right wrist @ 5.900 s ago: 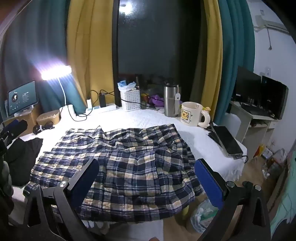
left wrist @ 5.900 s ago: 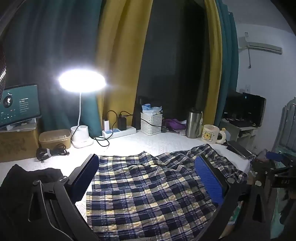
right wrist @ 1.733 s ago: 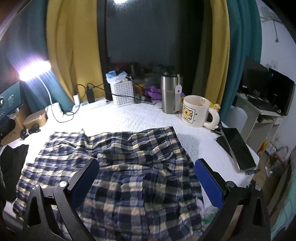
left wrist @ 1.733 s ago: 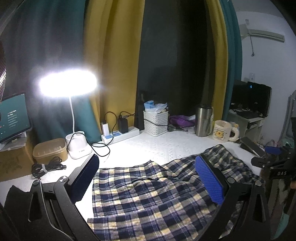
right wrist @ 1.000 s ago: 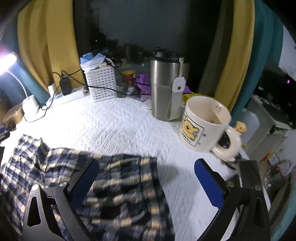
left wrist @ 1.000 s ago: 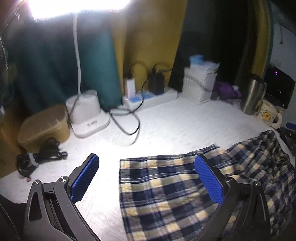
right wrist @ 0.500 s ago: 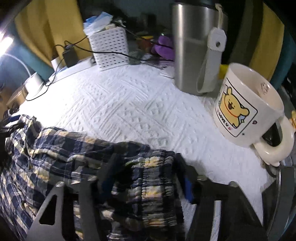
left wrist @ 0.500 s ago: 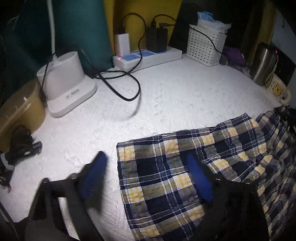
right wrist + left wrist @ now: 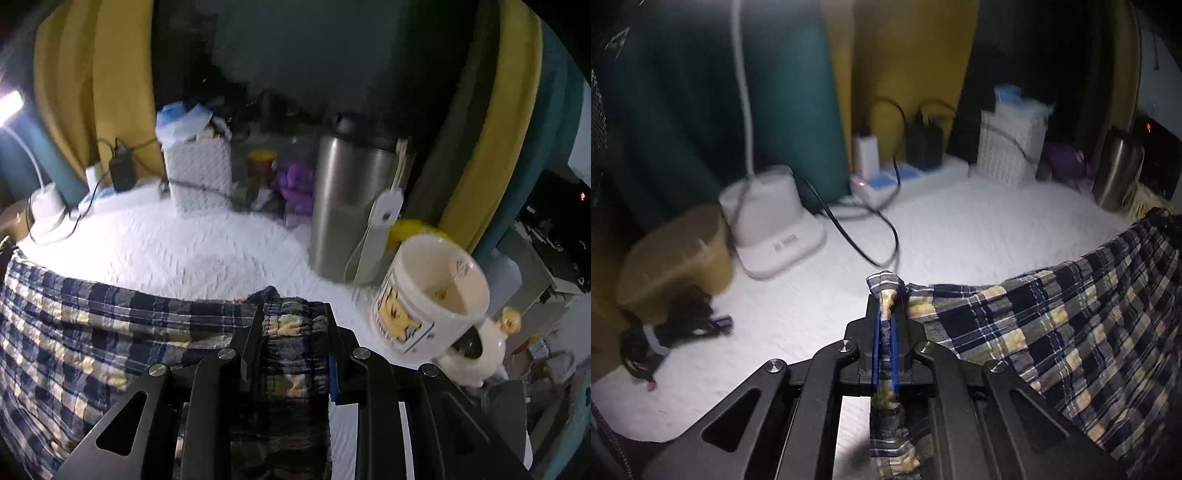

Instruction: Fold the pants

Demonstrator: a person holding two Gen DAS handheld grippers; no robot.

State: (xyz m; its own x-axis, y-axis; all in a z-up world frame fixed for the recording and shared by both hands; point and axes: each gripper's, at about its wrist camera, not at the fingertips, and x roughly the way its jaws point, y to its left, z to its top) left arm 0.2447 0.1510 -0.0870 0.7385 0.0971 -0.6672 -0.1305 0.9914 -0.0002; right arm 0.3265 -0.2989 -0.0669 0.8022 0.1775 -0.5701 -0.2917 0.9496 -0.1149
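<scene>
We pinch the plaid pants (image 9: pixel 1052 325) at their far edge, left gripper (image 9: pixel 884 328) and right gripper (image 9: pixel 291 332) each clamped on a corner above the tabletop (image 9: pixel 960 229); no fold is laid yet.

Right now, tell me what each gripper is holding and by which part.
Both hold the plaid pants. The left gripper pinches a corner of the fabric edge; the right gripper clamps a bunched, gathered edge near the mug.
</scene>
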